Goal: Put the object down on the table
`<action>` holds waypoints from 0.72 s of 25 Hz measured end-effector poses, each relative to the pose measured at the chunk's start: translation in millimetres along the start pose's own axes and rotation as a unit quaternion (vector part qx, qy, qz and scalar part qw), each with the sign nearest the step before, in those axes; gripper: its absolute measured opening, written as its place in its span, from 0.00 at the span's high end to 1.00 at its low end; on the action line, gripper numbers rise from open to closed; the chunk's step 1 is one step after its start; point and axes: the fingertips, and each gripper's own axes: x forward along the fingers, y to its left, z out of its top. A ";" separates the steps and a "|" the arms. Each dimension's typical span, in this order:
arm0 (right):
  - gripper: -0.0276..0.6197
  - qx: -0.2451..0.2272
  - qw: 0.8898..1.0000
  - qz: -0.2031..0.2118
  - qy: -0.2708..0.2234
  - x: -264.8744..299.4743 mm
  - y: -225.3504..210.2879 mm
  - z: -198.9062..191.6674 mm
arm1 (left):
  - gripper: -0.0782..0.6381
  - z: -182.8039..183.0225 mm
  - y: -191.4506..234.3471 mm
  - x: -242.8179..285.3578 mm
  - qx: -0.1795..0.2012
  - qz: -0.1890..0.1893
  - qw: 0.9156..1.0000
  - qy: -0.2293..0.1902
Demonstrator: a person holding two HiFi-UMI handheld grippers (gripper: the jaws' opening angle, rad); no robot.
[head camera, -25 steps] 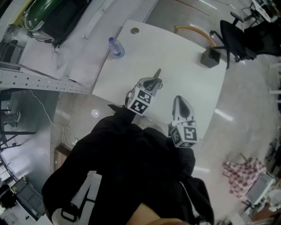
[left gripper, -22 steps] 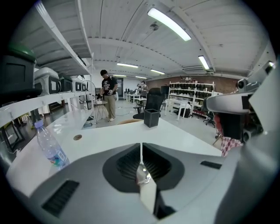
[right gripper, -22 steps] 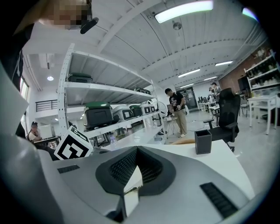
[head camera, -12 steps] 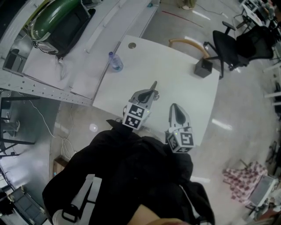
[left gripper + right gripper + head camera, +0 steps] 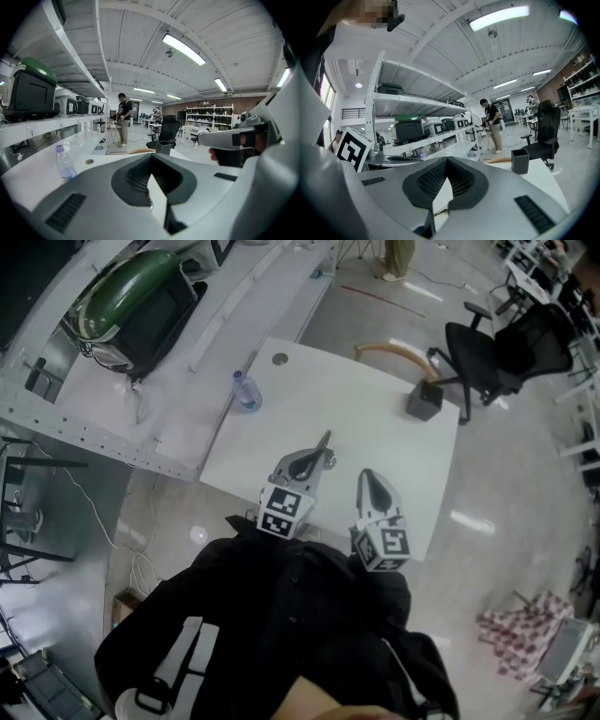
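My left gripper (image 5: 315, 458) hovers over the near edge of the white table (image 5: 394, 437). It is shut on a slim dark object (image 5: 324, 440) that sticks out past its tips toward the table's middle. In the left gripper view the jaws (image 5: 152, 187) meet in a narrow V and the object barely shows. My right gripper (image 5: 367, 476) hangs beside it to the right, shut, with nothing between its jaws (image 5: 444, 187). The right gripper view shows the left gripper's marker cube (image 5: 351, 150) and the dark object (image 5: 397, 158) at the left.
A water bottle (image 5: 246, 390) stands at the table's left edge, and a black box (image 5: 424, 401) at its far right corner. A black office chair (image 5: 487, 348) and a wooden chair back (image 5: 398, 352) lie beyond. Shelving with a green-lidded case (image 5: 131, 306) runs along the left.
The head view has pulled back, so the table looks smaller and farther off. Both grippers stay over the near edge, and the left still holds the slim object.
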 end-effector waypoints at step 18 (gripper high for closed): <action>0.97 -0.004 1.000 0.002 -0.027 -7.3 2.6 19.1 | 0.89 13.0 -12.3 -32.6 -0.007 0.009 0.999 -0.038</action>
